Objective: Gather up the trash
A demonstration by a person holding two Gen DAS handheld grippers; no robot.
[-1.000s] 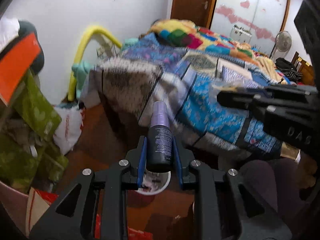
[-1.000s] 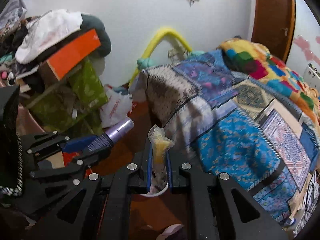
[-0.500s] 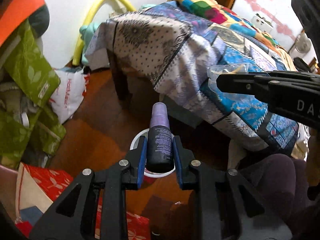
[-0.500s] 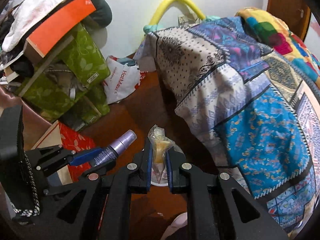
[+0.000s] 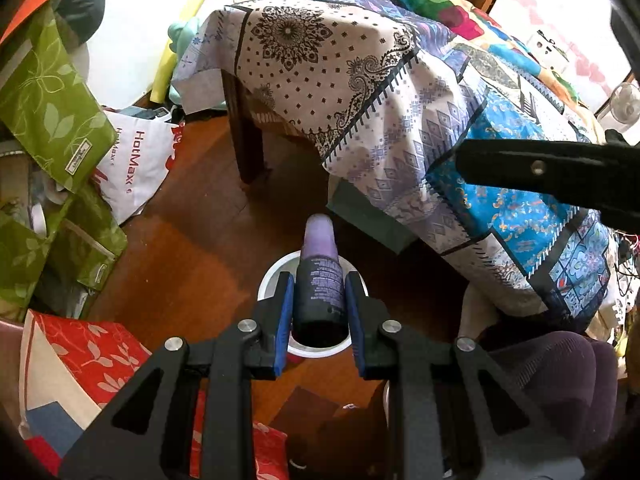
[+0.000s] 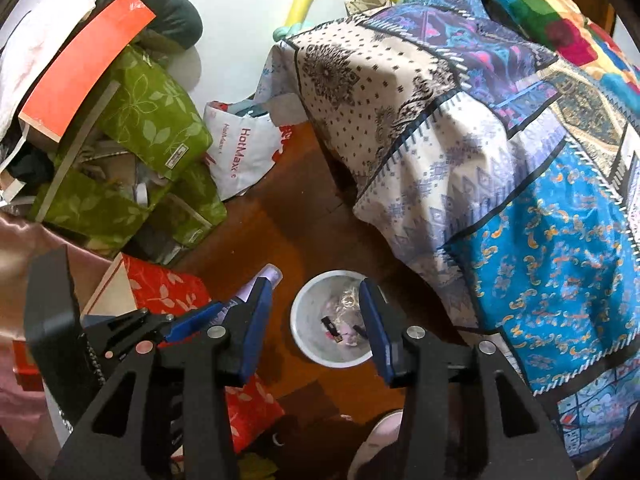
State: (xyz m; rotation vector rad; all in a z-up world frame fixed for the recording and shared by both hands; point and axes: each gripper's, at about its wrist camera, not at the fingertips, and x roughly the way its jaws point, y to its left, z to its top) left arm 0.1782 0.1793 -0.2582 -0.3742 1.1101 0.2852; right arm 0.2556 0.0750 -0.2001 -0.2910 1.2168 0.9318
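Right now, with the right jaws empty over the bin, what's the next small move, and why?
Probably open the left gripper. It is clamped on the purple spray bottle right above the white bin, while the right gripper, whose jaws have just been opening, holds nothing, so the bottle should drop in.

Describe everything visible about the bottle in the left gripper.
The bottle is a slim dark cylinder with small pale print, narrowing to a pale purple cap; it looks like plastic. It is clamped at its lower body between the blue pads of the left gripper, cap pointing away from the camera and down toward the floor. It hangs directly over the white bin, not touching it. The right wrist view shows only its cap.
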